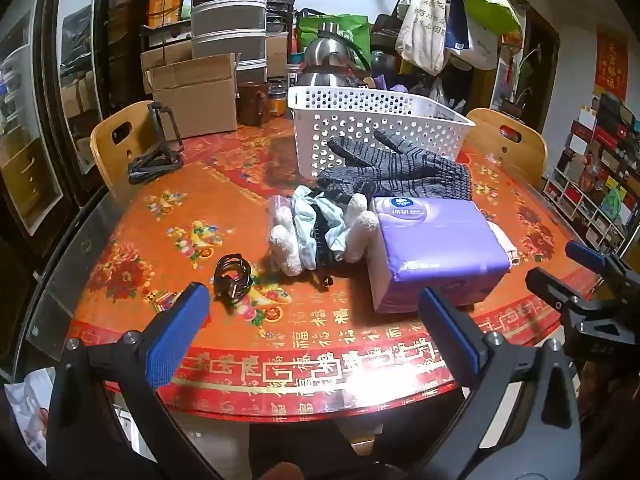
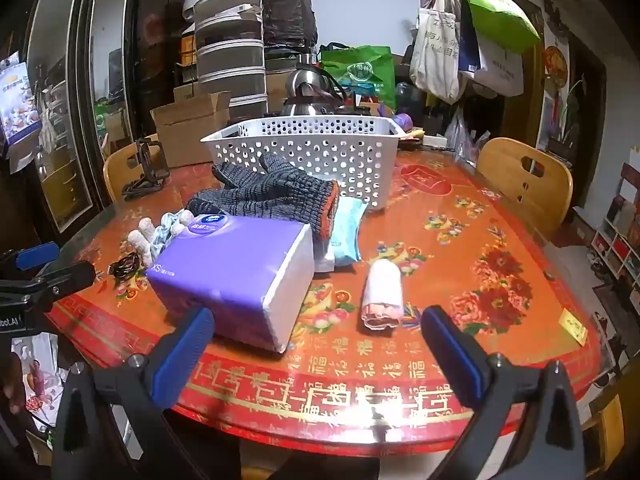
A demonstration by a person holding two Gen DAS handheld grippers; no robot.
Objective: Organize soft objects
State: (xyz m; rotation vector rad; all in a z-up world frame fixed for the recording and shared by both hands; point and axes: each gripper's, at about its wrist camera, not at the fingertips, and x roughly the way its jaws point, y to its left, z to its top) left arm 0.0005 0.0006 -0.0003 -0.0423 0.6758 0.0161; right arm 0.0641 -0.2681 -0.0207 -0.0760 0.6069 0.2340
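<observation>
A white perforated basket (image 1: 372, 120) (image 2: 304, 148) stands at the back of the red table. Dark knitted gloves (image 1: 396, 172) (image 2: 272, 192) lie in front of it. A purple tissue pack (image 1: 436, 244) (image 2: 236, 268) lies in the middle. A white plush toy with pale blue cloth (image 1: 320, 232) (image 2: 160, 232) lies left of the pack. A light blue wipes packet (image 2: 348, 232) and a white cloth roll (image 2: 382, 296) lie to its right. My left gripper (image 1: 312, 332) is open and empty near the front edge. My right gripper (image 2: 316, 344) is open and empty, also seen in the left wrist view (image 1: 576, 276).
A coiled black cable (image 1: 233, 276) (image 2: 124, 266) lies front left. A black folding stand (image 1: 156, 152) sits at the left rear. Wooden chairs (image 1: 116, 140) (image 2: 524, 184) flank the table. Cardboard boxes (image 1: 192, 92), a steel kettle (image 1: 328, 56) and hanging bags (image 2: 472, 40) crowd the back.
</observation>
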